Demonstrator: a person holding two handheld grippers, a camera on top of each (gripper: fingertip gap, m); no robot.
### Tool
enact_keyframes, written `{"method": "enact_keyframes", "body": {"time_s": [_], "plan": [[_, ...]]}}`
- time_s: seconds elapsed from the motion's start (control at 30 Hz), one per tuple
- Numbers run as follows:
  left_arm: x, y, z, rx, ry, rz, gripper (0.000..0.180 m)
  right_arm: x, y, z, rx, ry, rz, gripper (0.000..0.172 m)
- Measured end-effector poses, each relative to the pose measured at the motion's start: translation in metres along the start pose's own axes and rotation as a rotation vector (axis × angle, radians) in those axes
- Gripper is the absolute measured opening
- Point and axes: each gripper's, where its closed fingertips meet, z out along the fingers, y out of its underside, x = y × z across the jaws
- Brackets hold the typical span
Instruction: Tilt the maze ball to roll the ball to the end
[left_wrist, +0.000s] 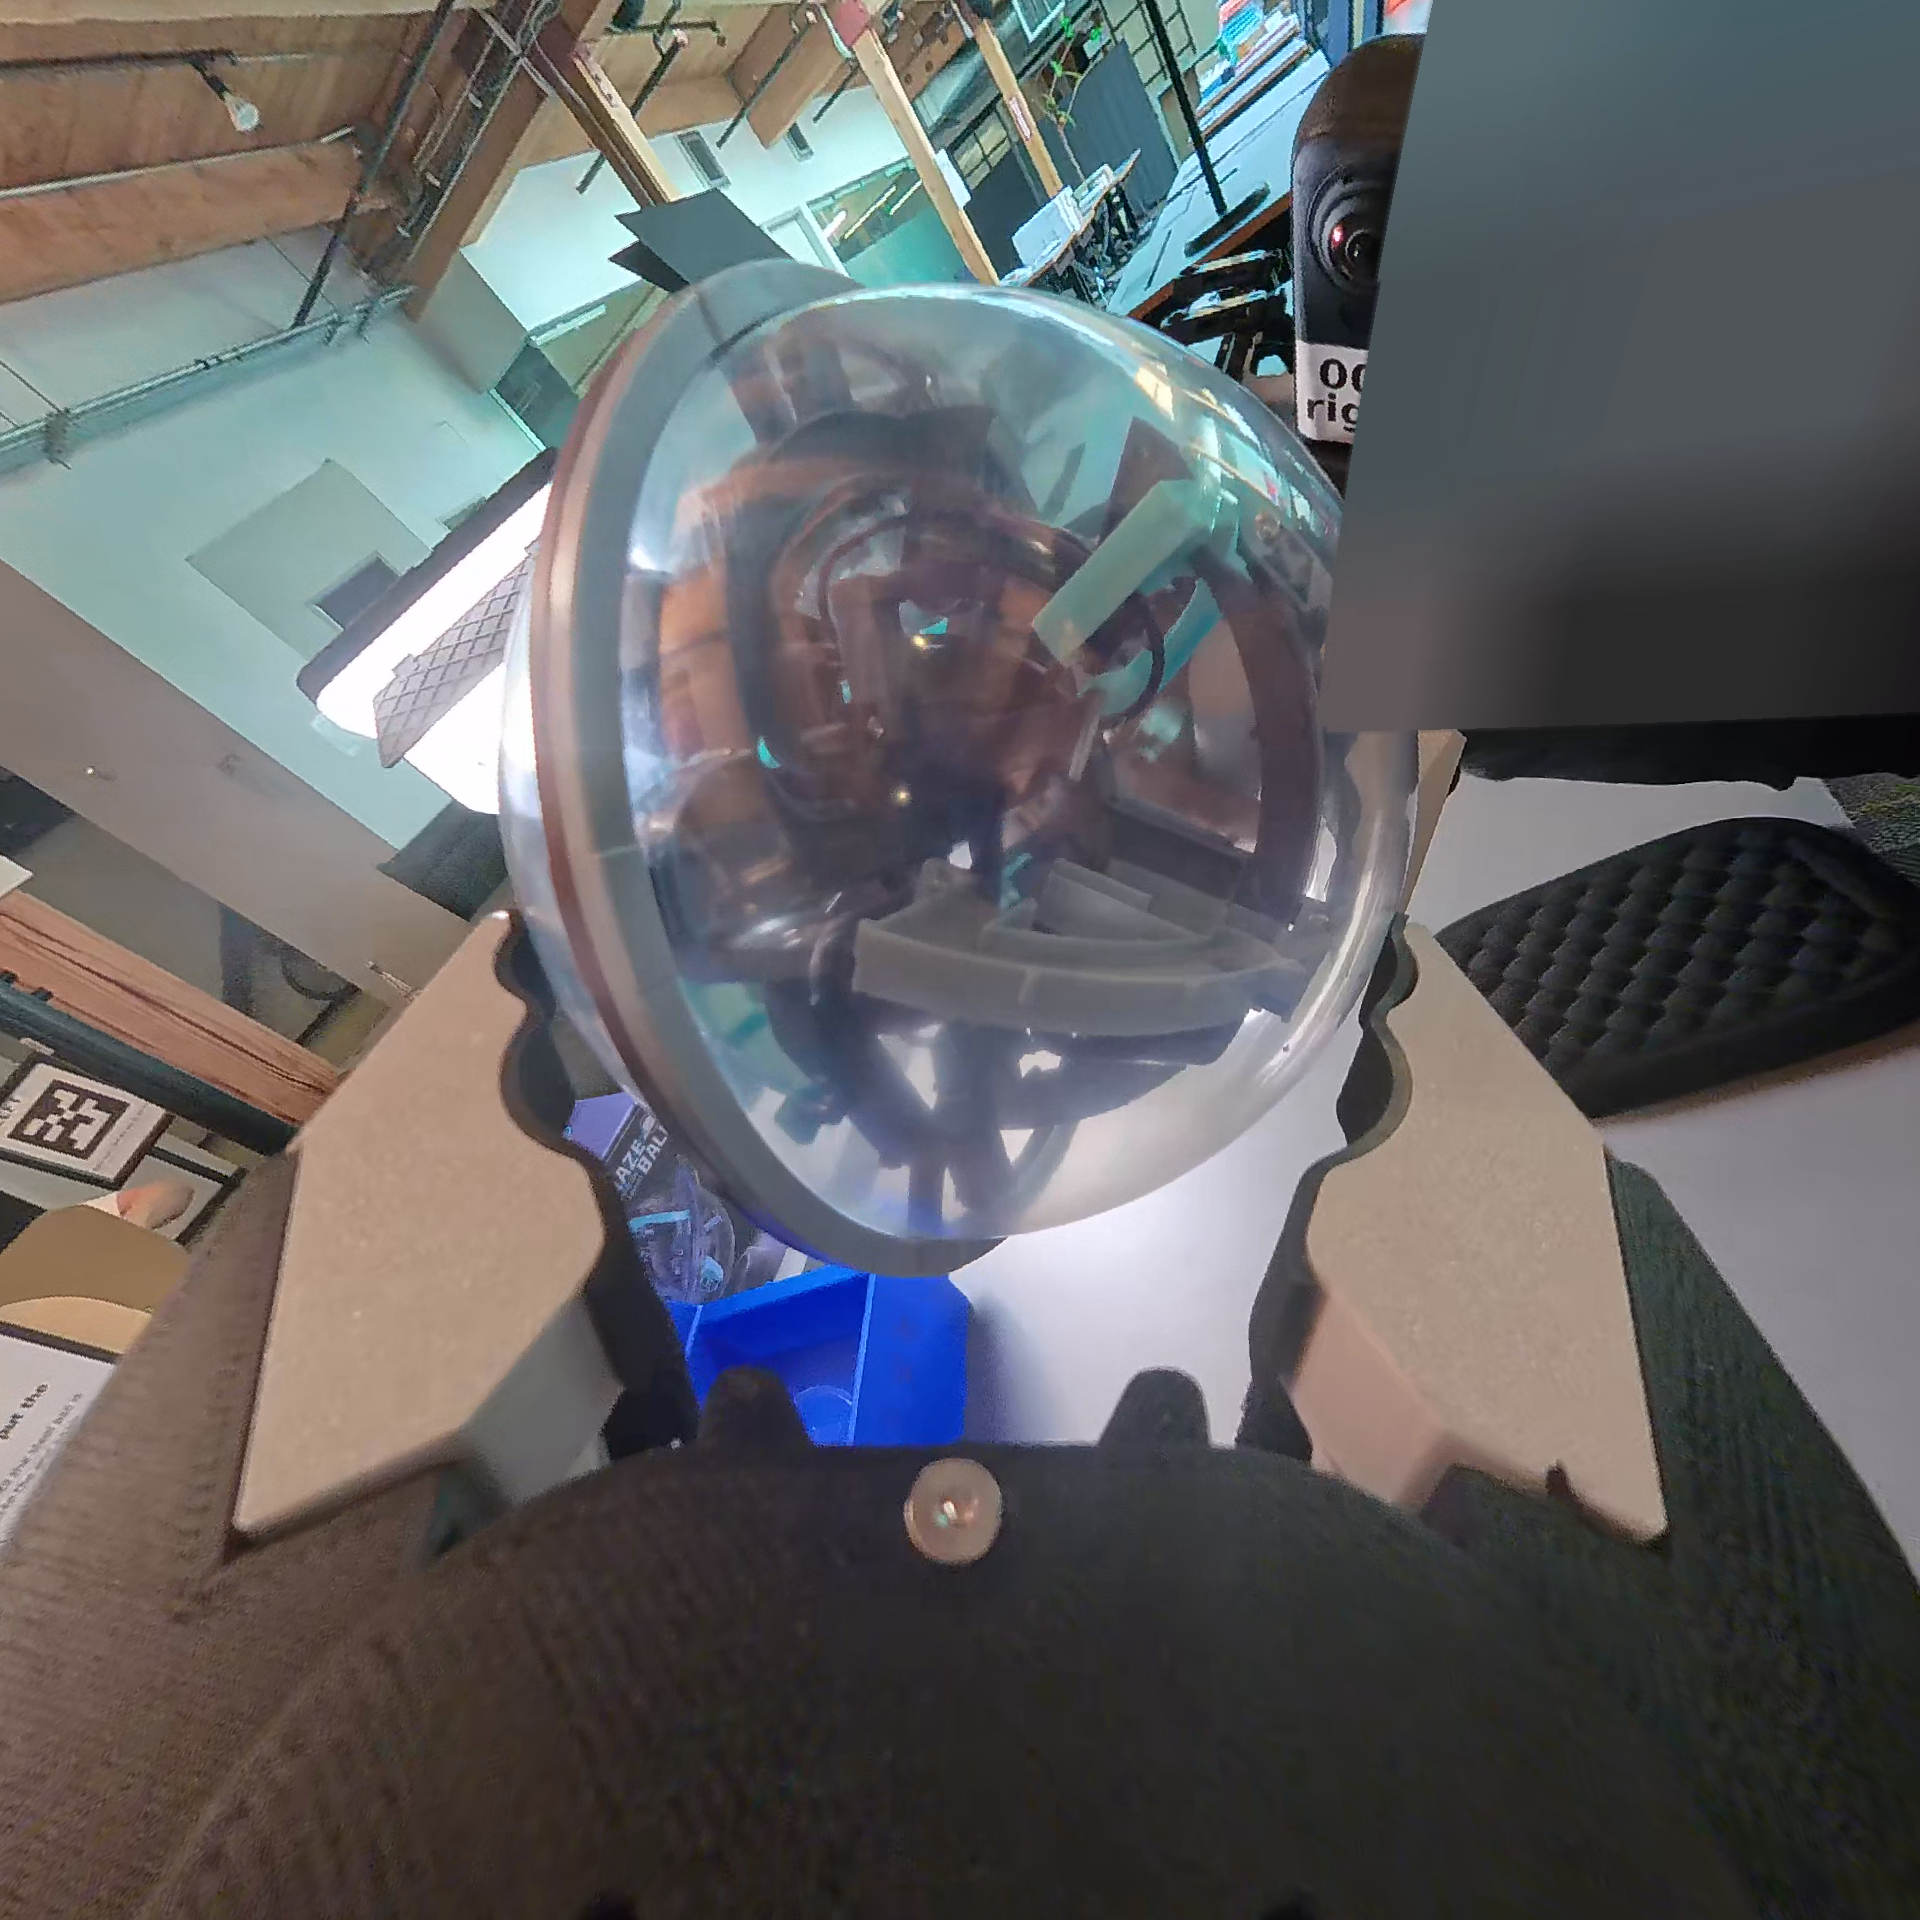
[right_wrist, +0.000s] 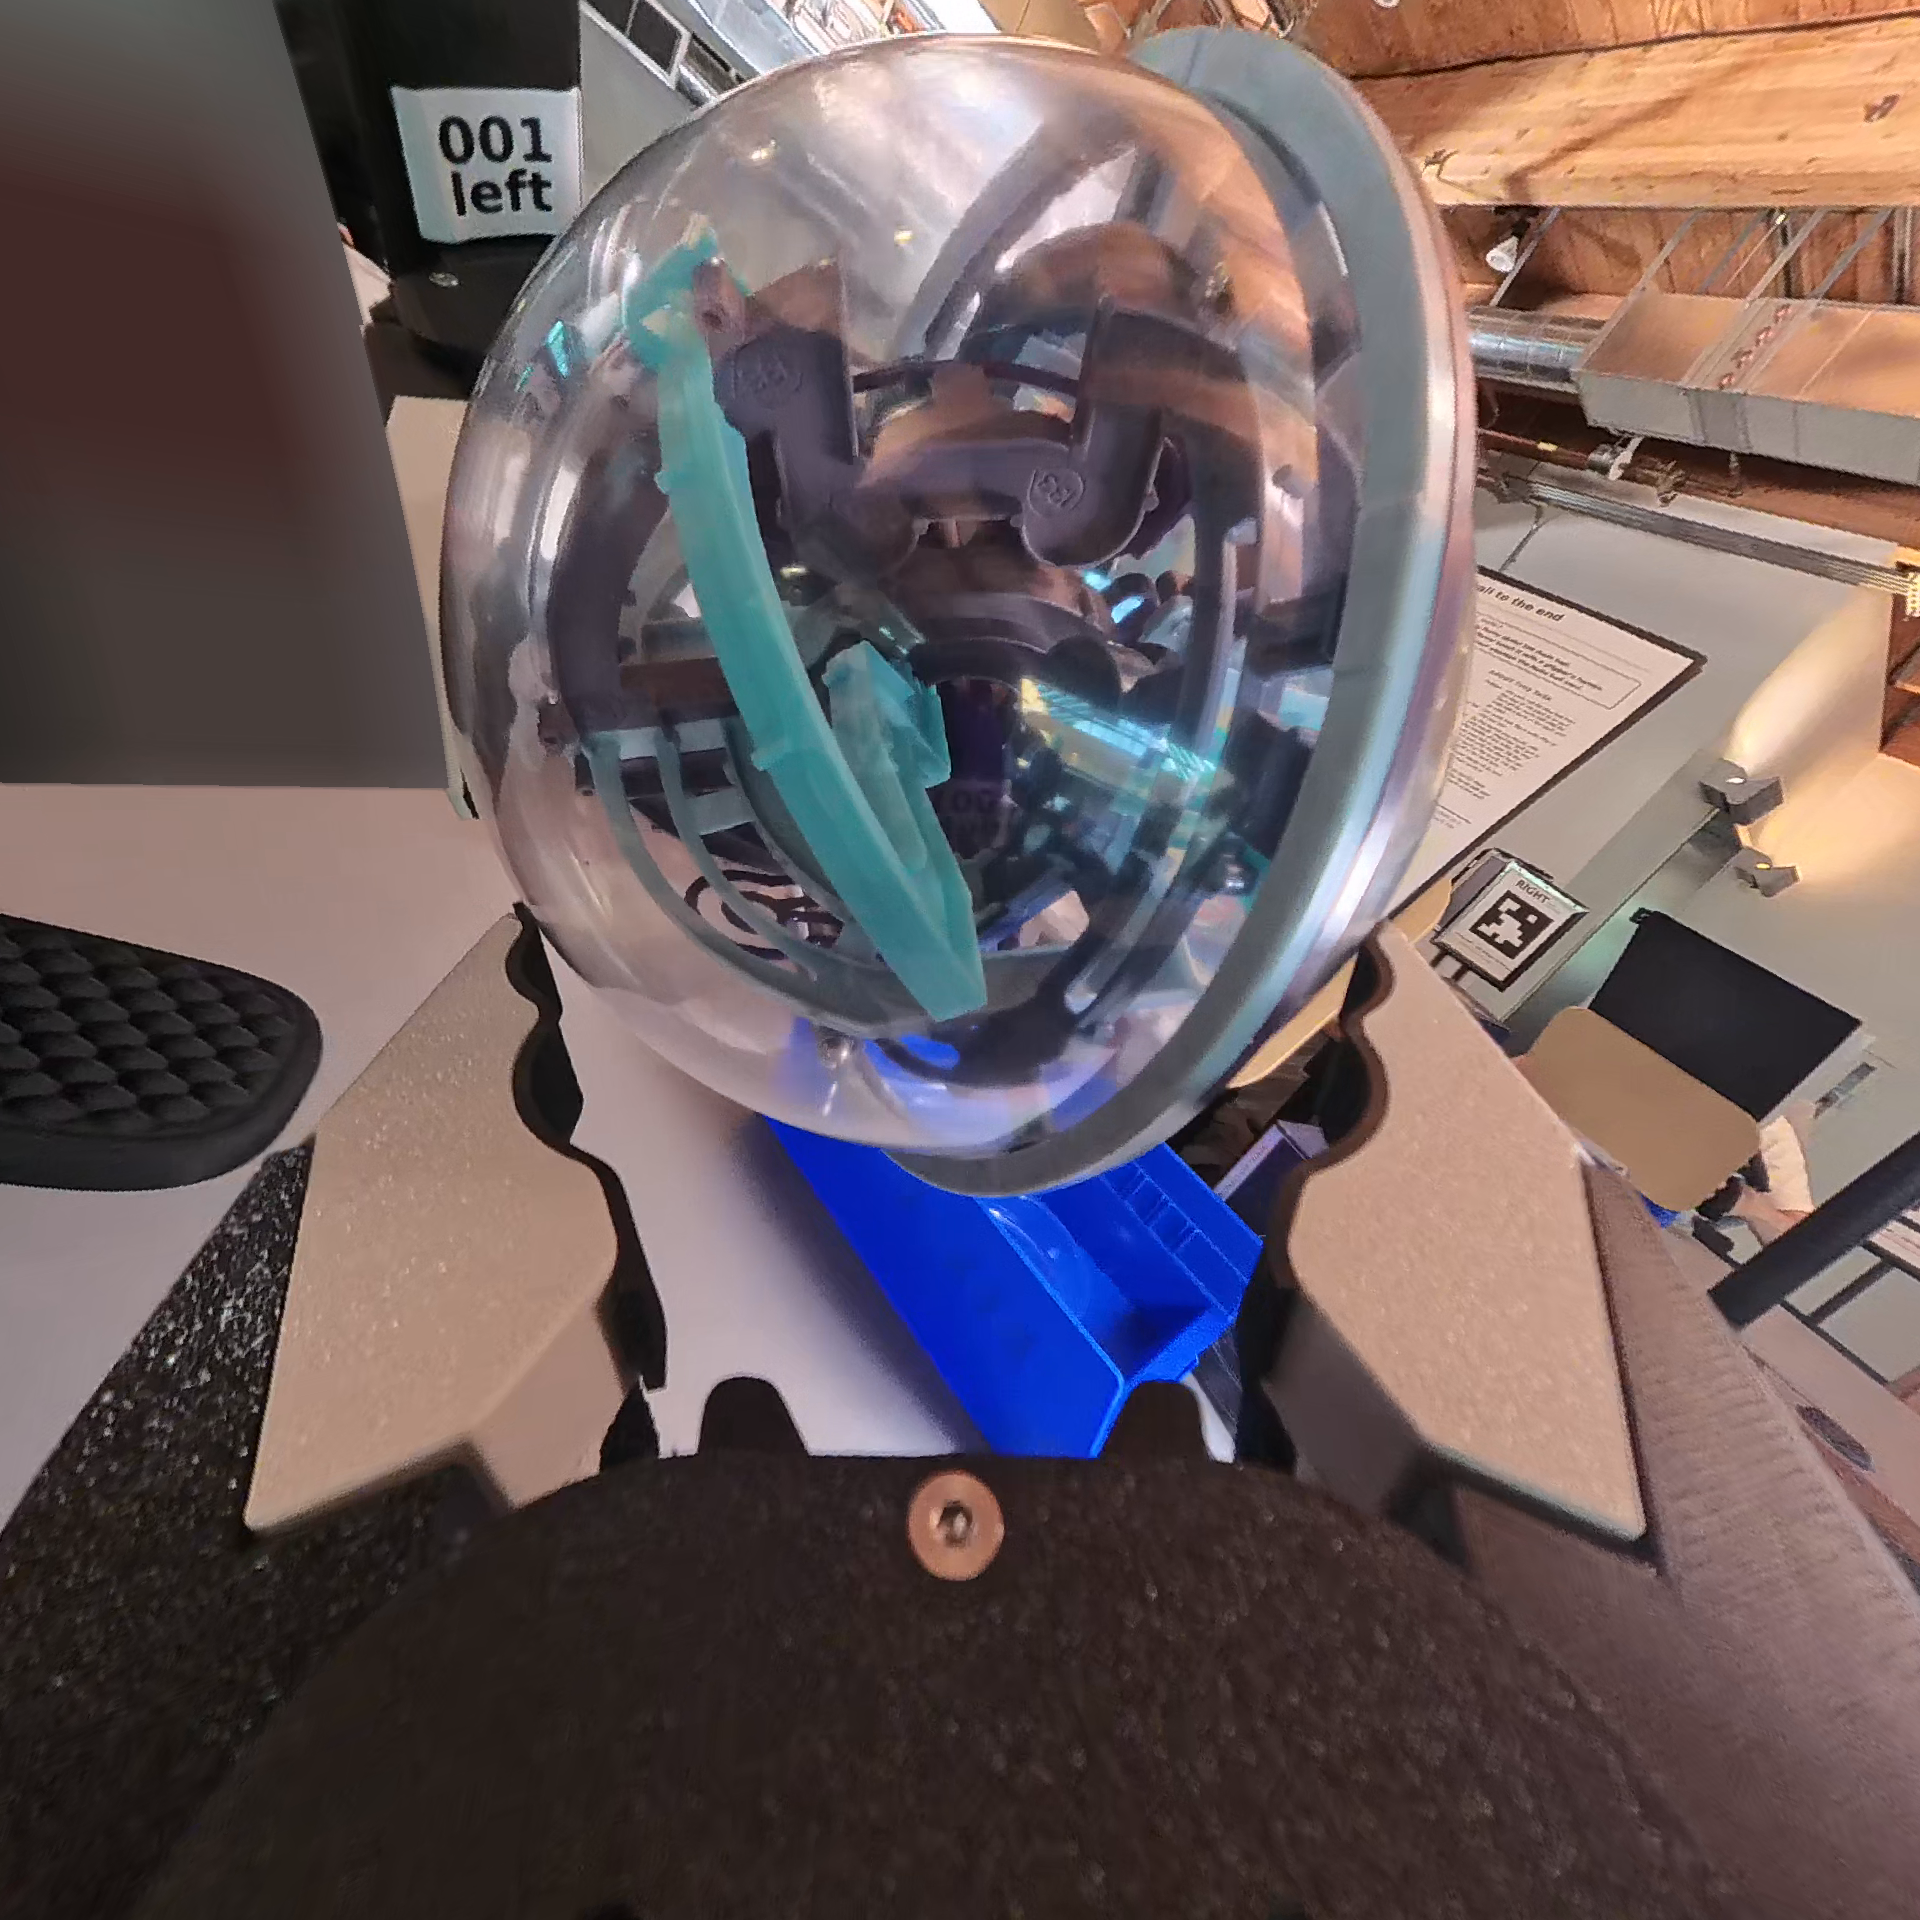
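With each claw (left_wrist: 956, 914) (right_wrist: 945, 935) clamped on the clear maze ball (left_wrist: 935, 790), tilt slowly so the small steel ball (right_wrist: 831, 1051) creeps along.

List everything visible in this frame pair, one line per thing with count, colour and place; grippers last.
maze ball: one, clear sphere with grey equator ring, teal and brown tracks inside; lifted above the table between both grippers.
blue bin: one, blue, on the table below the ball.
table: one, white.
black pad: one, black, textured, on the table.
instruction sheet: one, white with black border, beyond the ball.
marker tag: one, black and white, near the sheet.
left gripper: grey fingers closed against the ball.
right gripper: grey fingers closed against the ball.
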Motion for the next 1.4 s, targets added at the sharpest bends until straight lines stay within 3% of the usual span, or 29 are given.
{"method": "enact_keyframes", "body": {"time_s": [0.33,0.6,0.97,1.4], "plan": [[-0.007,-0.001,-0.007,0.024,-0.036,0.026,0.150,0.002,-0.001,0.010,-0.013,-0.023,-0.023,0.145],[-0.021,-0.028,-0.018,0.151,-0.112,0.142,0.150,0.015,-0.027,0.017,-0.023,-0.036,-0.160,0.145],[-0.011,-0.055,-0.036,0.249,-0.198,0.363,0.150,0.009,-0.051,0.018,-0.027,-0.020,-0.333,0.145],[-0.008,-0.055,-0.056,0.234,-0.225,0.308,0.149,-0.006,-0.071,0.022,-0.039,-0.019,-0.397,0.146]]}}
